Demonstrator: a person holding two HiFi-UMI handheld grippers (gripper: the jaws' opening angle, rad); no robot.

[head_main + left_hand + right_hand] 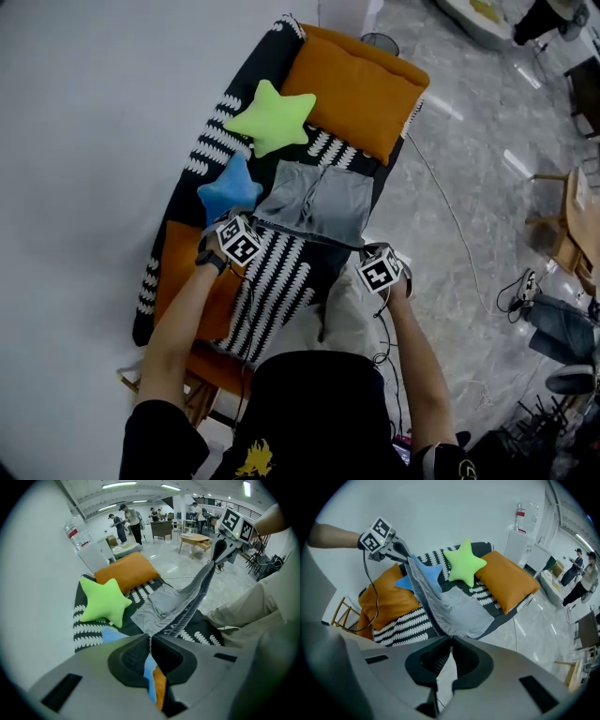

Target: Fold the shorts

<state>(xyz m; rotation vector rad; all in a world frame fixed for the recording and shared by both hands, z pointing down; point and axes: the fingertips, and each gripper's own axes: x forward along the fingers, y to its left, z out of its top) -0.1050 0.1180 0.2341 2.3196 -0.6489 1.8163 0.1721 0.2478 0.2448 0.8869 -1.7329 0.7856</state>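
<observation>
Grey shorts [317,199] lie spread on a black-and-white patterned cover [281,281], their near edge lifted and stretched between my two grippers. My left gripper [249,225] is shut on the near left corner, and the cloth runs out from its closed jaws [150,636] across the grey shorts [174,603] towards the right gripper [218,550]. My right gripper [367,251] is shut on the near right corner. In the right gripper view the shorts [457,613] stretch from its jaws [451,639] up to the left gripper [397,549].
A green star cushion [272,117] and a blue star cushion [229,189] lie left of the shorts. A large orange cushion [354,86] sits beyond them, another orange cushion [183,272] at the near left. Grey wall to the left, a cable [450,211] on the tiled floor to the right.
</observation>
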